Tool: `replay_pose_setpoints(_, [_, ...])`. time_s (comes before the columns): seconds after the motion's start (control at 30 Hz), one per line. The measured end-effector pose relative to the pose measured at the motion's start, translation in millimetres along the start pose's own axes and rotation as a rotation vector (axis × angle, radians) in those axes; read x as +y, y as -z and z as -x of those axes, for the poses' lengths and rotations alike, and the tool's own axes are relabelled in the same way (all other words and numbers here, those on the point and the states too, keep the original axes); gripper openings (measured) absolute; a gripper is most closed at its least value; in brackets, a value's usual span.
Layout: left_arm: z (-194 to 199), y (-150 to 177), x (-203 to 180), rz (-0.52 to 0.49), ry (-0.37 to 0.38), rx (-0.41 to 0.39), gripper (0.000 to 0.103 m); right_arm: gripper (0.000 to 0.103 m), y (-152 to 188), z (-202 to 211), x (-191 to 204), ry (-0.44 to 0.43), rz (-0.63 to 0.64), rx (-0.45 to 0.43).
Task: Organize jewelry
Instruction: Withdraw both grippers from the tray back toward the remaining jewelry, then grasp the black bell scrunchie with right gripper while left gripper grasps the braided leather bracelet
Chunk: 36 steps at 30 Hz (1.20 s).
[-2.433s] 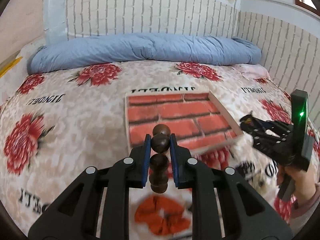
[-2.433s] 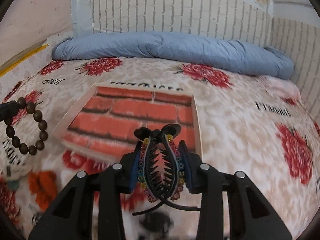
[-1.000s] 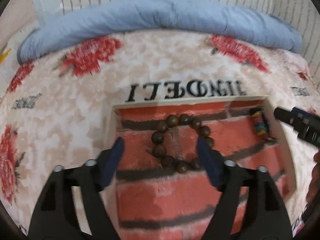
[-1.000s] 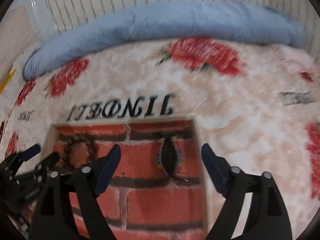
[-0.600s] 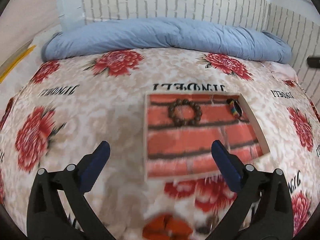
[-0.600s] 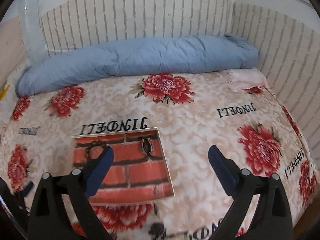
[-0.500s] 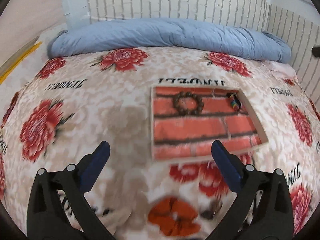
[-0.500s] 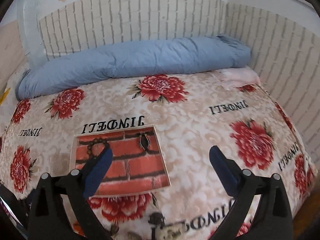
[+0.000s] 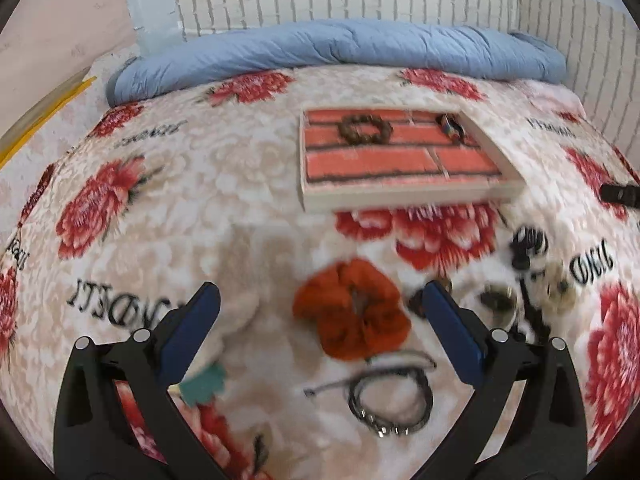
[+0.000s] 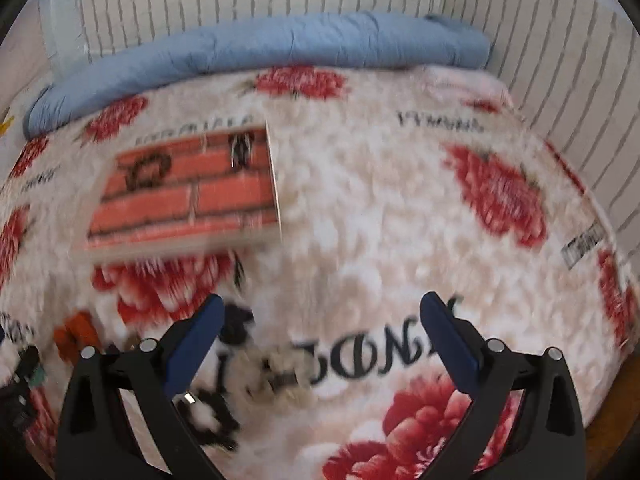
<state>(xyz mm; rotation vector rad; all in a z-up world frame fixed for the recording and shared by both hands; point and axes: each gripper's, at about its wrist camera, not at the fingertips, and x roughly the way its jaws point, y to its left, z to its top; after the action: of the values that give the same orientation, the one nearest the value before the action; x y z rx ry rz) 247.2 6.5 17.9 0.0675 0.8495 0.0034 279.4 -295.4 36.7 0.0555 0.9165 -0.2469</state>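
Our left fingers (image 9: 320,322) stand spread wide and empty, with the orange scrunchie (image 9: 352,316) lying on the bed right between their tips and the coiled dark cord bracelet (image 9: 390,402) just nearer us. Our right fingers (image 10: 318,328) are equally wide and empty, a blurred pale trinket (image 10: 276,376) below the gap. Farther ahead, the brick-patterned tray (image 9: 400,196) holds the bead bracelet (image 9: 365,130) and hair claw (image 9: 451,128)

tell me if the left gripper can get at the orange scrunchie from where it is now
Probably yes. The left gripper is wide open and empty, and the orange scrunchie lies flat on the bedspread right between its fingertips' line, nothing covering it. The black cord bracelet lies apart, nearer the camera.
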Motion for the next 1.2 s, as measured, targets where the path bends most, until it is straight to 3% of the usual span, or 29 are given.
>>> replay_pose_setpoints(0.13, [-3.9,25.8,-3.4,-0.005,-0.01,0.004,0.098,0.096,41.2,-19.9,-0.3,-0.034,0.007,-0.002])
replay_pose_setpoints(0.3, [-6.6,56.3,1.5,0.007,-0.025,0.011,0.098,0.096,85.5,-21.6,14.4,-0.103,0.067,-0.089])
replay_pose_setpoints(0.43, [-6.8,71.2,8.9,0.028,-0.029,0.005,0.098,0.096,110.8,-16.1,16.7,-0.144,0.07,-0.124])
replay_pose_setpoints(0.67, [-15.6,88.4,18.6,0.065,0.003,0.02,0.098,0.095,131.3,-4.6,33.1,-0.137,0.113,-0.168])
replay_pose_setpoints(0.77, [-18.1,89.8,19.8,0.087,0.02,0.03,0.098,0.076,132.2,-9.1,37.9,-0.147,0.097,-0.154])
replay_pose_setpoints(0.87, [-21.5,88.2,17.5,0.109,0.054,0.037,0.097,0.075,133.2,-17.7,40.8,-0.177,0.077,-0.112])
replay_pose_setpoints(0.97, [-25.1,85.3,10.0,0.099,0.08,0.037,0.096,0.067,135.9,-23.4,46.8,-0.189,0.087,-0.101])
replay_pose_setpoints(1.1, [-36.8,87.5,-7.9,0.029,0.083,0.072,0.082,0.06,139.3,-30.5,53.4,-0.19,0.113,-0.083])
replay_pose_setpoints(1.2, [-43.8,87.8,-10.5,0.015,0.095,0.096,0.08,0.054,138.6,-33.5,55.4,-0.193,0.115,-0.074])
